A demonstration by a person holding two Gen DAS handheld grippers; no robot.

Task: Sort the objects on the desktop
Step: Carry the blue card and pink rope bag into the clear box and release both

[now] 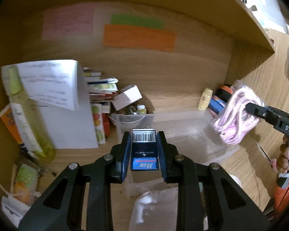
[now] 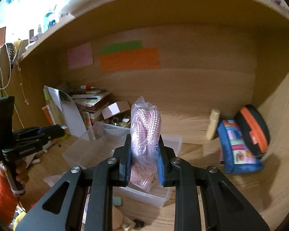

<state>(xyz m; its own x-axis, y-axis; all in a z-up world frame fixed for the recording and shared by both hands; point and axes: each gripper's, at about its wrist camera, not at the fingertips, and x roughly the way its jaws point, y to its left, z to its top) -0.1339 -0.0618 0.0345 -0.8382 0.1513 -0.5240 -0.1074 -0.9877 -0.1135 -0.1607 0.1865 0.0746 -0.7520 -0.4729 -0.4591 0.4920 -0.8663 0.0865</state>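
My left gripper [image 1: 144, 137] is shut on a small dark staple box [image 1: 144, 150] with a barcode and a blue "Max" label, held above the wooden desk. My right gripper [image 2: 144, 140] is shut on a coil of pink braided cord in a clear plastic bag [image 2: 144, 132]. From the left wrist view the bagged pink cord [image 1: 235, 119] hangs at the right in the right gripper [image 1: 247, 105], over a clear plastic bin [image 1: 190, 134]. The right wrist view shows the left gripper [image 2: 62, 130] at the left, held by a hand in an orange sleeve [image 2: 2, 192].
A clear bin [image 2: 109, 148] lies on the desk under both grippers. Books, papers and a small white box [image 1: 128, 96] crowd the back left with a yellow-green bottle [image 1: 27, 119]. A cream bottle [image 1: 205, 99], a blue patchwork pouch [image 2: 237, 146] and a black-orange case [image 2: 254, 129] stand at the right.
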